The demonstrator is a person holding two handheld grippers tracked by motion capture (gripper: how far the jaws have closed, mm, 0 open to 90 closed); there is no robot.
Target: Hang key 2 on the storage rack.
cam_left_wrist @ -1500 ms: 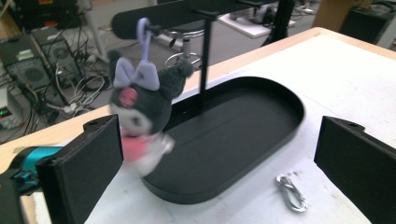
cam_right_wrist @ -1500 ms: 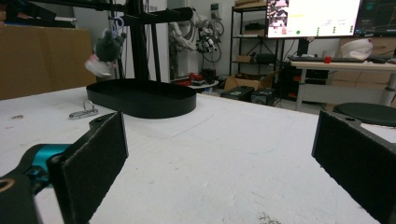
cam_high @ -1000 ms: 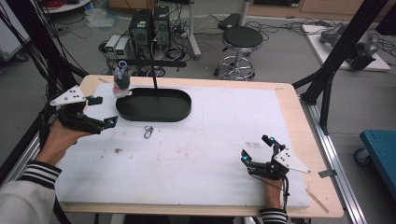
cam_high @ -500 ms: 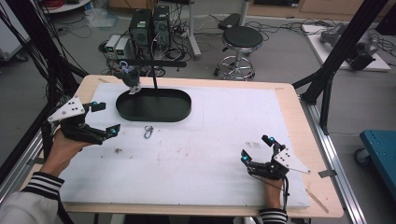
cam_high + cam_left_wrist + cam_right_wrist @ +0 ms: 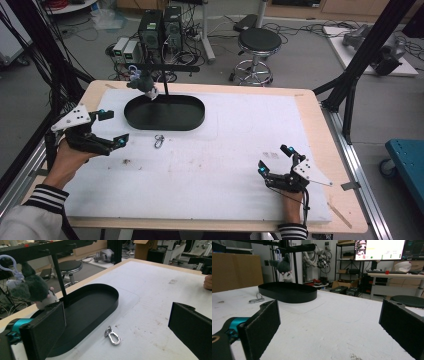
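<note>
So the left tongs (image 5: 109, 129) sit at the left edge of the bench (image 5: 250, 150), jaws spread wide with nothing between them. They're just left of the black oval tray (image 5: 165, 113) and angled toward it. In the left gripper view the jaws frame the tray's near end, and a small silver clip (image 5: 113, 336) is lying flat on the white bench surface between them, a bit closer to the left jaw. From the high view that same clip (image 5: 159, 142) sits just in front of the tray's rim, not touching it, and near the left tongs' tips but apart from them.

The grey plush keychain (image 5: 143, 83) is hanging from the black crossbar of the stand (image 5: 165, 80) that rises out of the tray, dangling over the tray's left end. In the left gripper view you can see the plush (image 5: 32, 290) close up with its pale loop hooked over the bar.

The right tongs (image 5: 278, 162) are well away at the near right part of the bench, also spread open and holding nothing. The right gripper view looks across the bare white surface toward the tray (image 5: 287, 293), with the plush (image 5: 283, 266) hanging above it in the distance.
</note>
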